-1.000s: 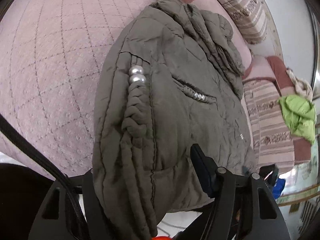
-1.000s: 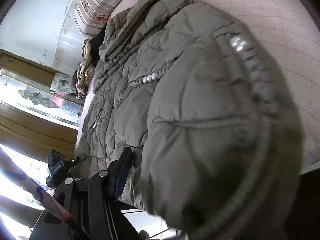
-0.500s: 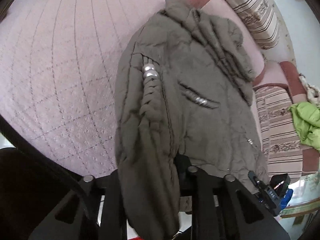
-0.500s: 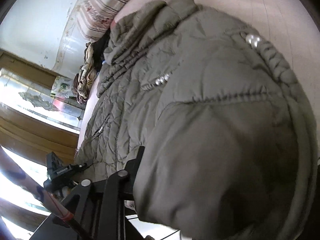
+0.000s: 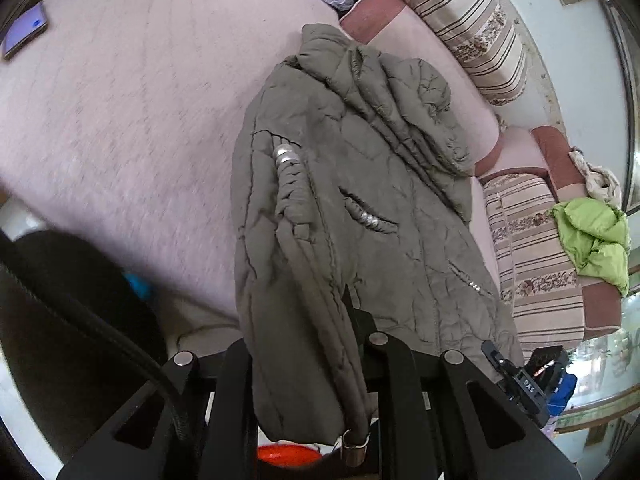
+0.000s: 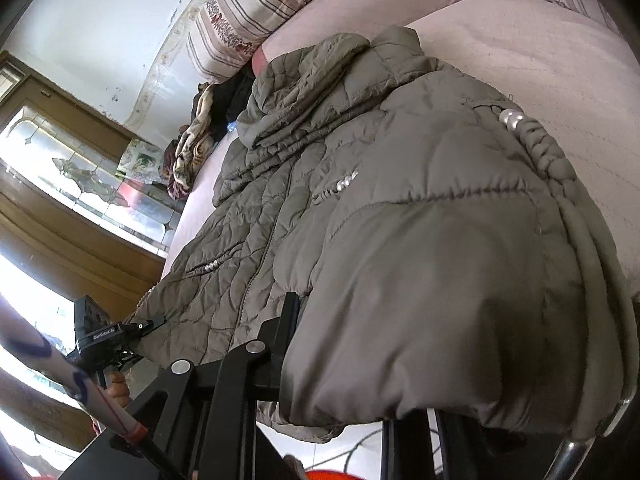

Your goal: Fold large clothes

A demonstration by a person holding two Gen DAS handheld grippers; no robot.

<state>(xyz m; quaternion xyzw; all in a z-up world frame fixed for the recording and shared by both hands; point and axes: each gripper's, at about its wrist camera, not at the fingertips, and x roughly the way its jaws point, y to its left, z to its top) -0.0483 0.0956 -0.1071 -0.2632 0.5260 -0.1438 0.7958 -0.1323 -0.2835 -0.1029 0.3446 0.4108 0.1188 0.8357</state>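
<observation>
An olive-grey quilted jacket [image 5: 360,184] with silver beads and a braided cord lies on a pink quilted bed cover [image 5: 120,120], collar far from me. My left gripper [image 5: 316,340] is shut on the jacket's near hem, and the fabric bunches between and over its fingers. In the right wrist view the same jacket [image 6: 400,200] fills the frame. My right gripper [image 6: 360,344] is shut on another part of the hem; only its left finger [image 6: 290,320] shows, the other is under the cloth. Each gripper also shows small in the other's view, at the hem.
Striped cushions [image 5: 472,28] line the far side. A lime-green garment [image 5: 592,236] lies on a striped seat at the right. A purple phone [image 5: 24,36] lies at the cover's far left. A wooden cabinet with glass [image 6: 80,184] stands left in the right wrist view.
Both grippers have closed on the jacket's near hem and pulled back and up. The hem has lifted and gathered, and the jacket looks farther away and stretched towards me.
</observation>
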